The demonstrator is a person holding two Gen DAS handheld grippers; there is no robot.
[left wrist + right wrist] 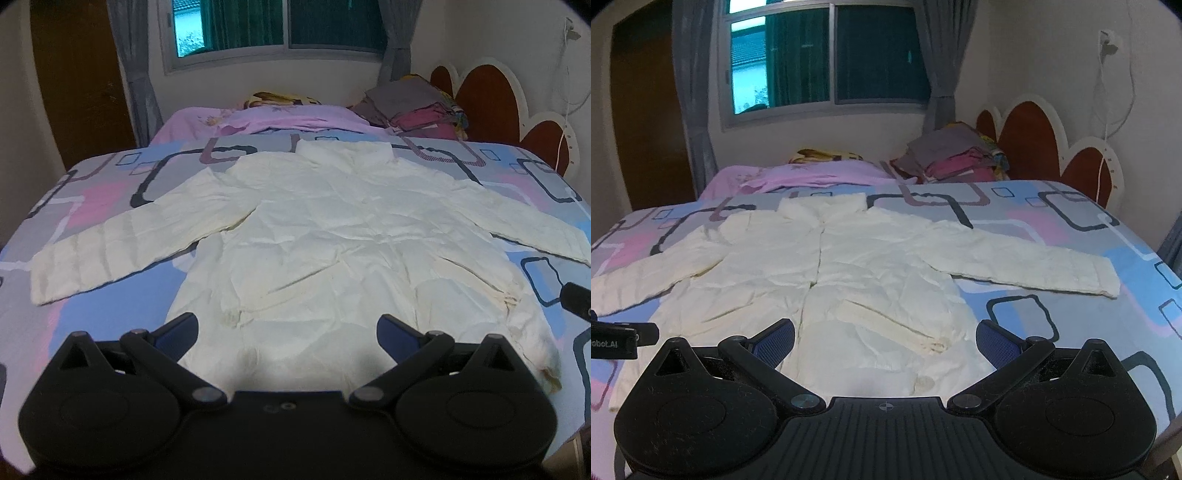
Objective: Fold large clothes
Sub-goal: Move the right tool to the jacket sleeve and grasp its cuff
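On the bed, left wrist view: one cream padded jacket (332,236), laid flat and face down on the patterned bedsheet (110,306), collar toward the window (273,26), hem nearest the camera, both sleeves spread out to the sides. Left gripper (287,328): jaws wide apart, nothing held, poised just above the hem near its left half. A corner of the right gripper (576,301) showed at the right edge, beside the jacket's right hem. Also recorded: pink blanket (280,120) beyond the collar; a stack of folded clothes (413,107) by the headboard (517,110). Right wrist view: the same jacket (827,266), a centre seam running collar to hem, its right sleeve (1034,269) extended flat across the sheet and apart from the body. Right gripper (884,338): jaws wide apart, empty, over the right part of the hem. The left gripper's body (617,339) was visible at the left edge, near the left hem. Progress, as judged: garment spread and smoothed, no fold made yet; sleeves, sides and the lengthwise fold all remained to be done.
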